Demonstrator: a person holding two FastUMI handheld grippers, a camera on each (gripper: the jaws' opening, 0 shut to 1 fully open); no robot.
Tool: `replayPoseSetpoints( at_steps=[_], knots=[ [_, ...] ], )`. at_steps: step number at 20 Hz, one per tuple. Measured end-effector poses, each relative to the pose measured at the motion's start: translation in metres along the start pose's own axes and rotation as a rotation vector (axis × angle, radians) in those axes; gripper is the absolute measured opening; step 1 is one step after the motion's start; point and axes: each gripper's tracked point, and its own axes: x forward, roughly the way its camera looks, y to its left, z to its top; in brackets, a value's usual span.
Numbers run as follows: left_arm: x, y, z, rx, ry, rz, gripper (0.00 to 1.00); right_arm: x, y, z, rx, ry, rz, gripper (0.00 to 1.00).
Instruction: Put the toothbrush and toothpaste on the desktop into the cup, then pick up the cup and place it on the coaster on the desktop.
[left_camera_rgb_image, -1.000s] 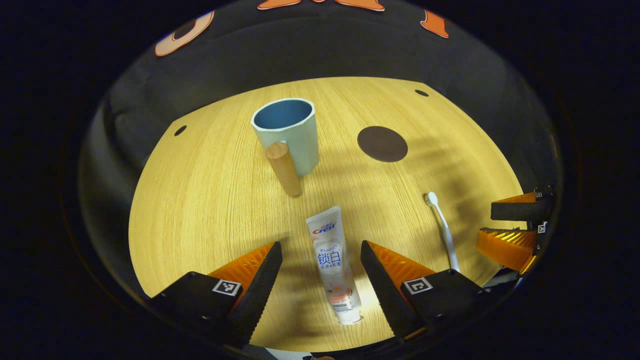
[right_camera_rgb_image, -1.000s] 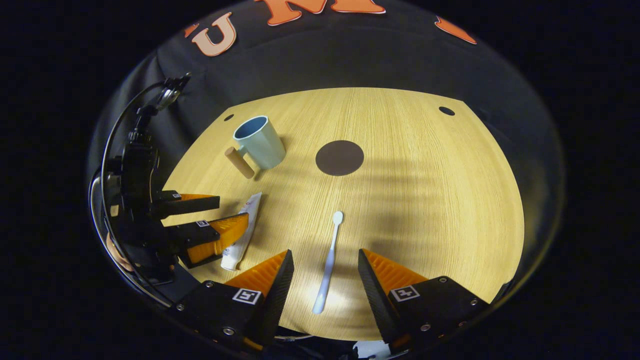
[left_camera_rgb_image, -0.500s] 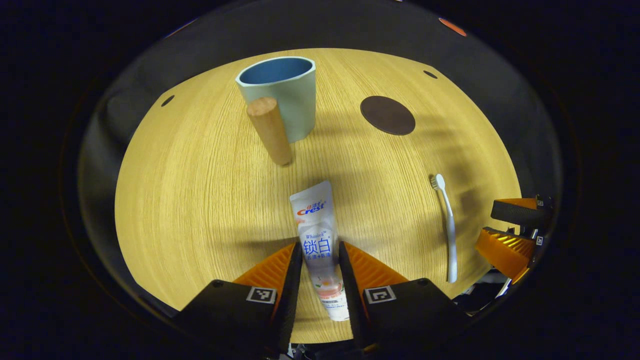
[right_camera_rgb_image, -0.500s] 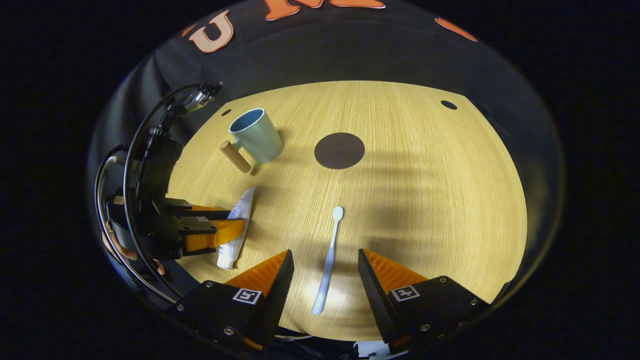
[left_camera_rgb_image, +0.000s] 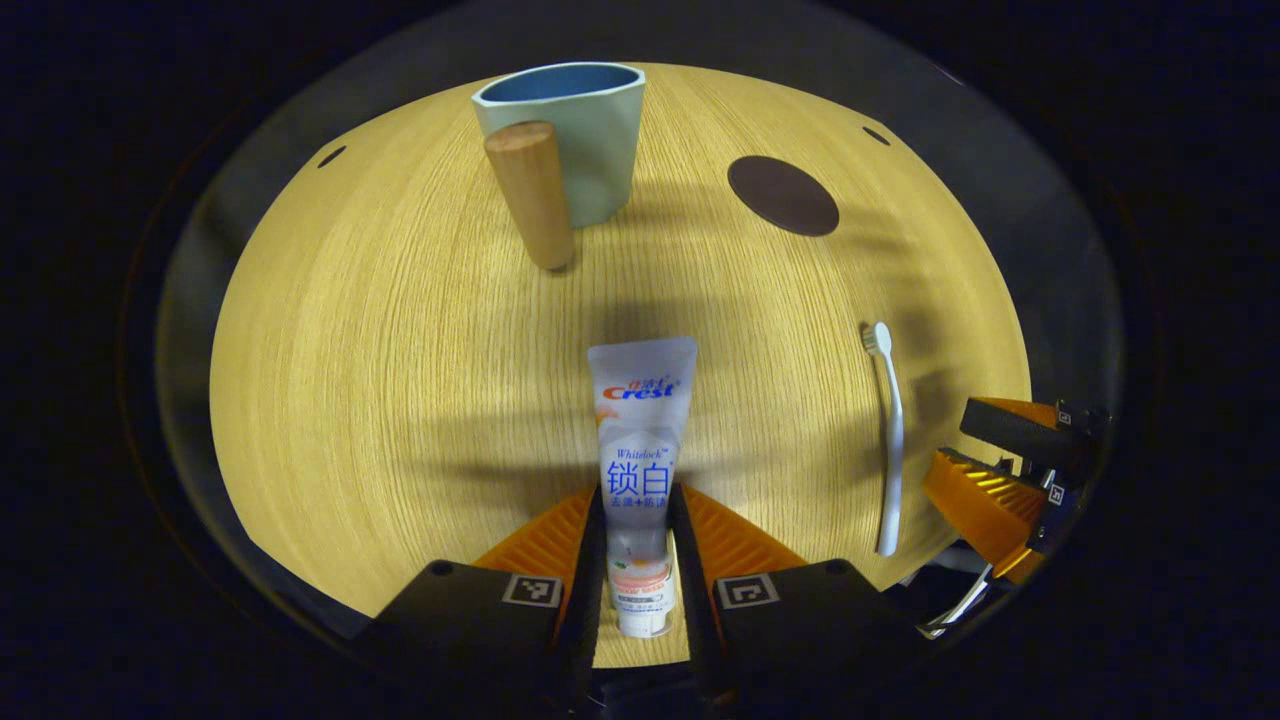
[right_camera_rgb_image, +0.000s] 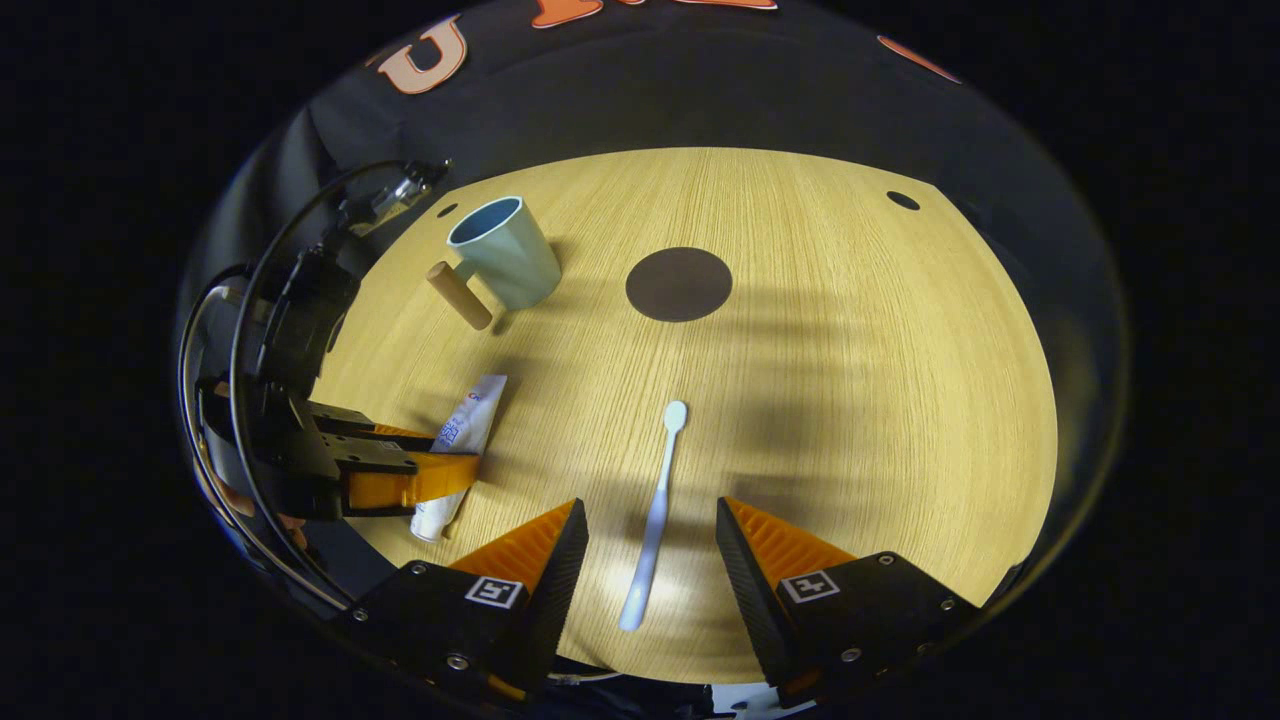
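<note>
On the worktop (right_camera_rgb_image: 850, 400) in the right gripper view, the cup (right_camera_rgb_image: 505, 252) stands far left, the coaster (right_camera_rgb_image: 679, 284) to its right; the toothbrush (right_camera_rgb_image: 655, 510) lies nearer, the toothpaste (right_camera_rgb_image: 455, 450) to its left

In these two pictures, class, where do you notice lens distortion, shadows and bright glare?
Left gripper view: the desktop bulges round, and a dark shadow crosses it beside the toothpaste. Right gripper view: a bright patch lies under the toothbrush, and soft shadow bands run near the coaster.
</note>
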Motion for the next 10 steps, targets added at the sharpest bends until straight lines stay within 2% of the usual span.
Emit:
replayPoseSetpoints(
  at_steps=[1, 2, 3, 4, 10],
  knots=[
    [0.002, 0.004, -0.003, 0.007, 0.001, 0.011, 0.36, 0.003, -0.002, -0.003, -0.002, 0.012, -0.009, 0.87],
    [0.002, 0.004, 0.000, 0.005, -0.019, 0.001, 0.33, 0.006, -0.002, -0.005, 0.002, 0.027, -0.012, 0.79],
    [0.003, 0.005, 0.001, -0.002, -0.027, 0.003, 0.33, 0.008, 0.000, -0.006, 0.003, 0.035, -0.011, 0.72],
    [0.003, 0.005, 0.004, 0.006, -0.039, -0.007, 0.24, 0.008, 0.001, -0.005, 0.003, 0.041, -0.011, 0.70],
    [-0.005, 0.014, 0.005, 0.002, -0.067, -0.001, 0.24, 0.025, -0.004, -0.010, -0.009, 0.090, -0.070, 0.54]
  ],
)
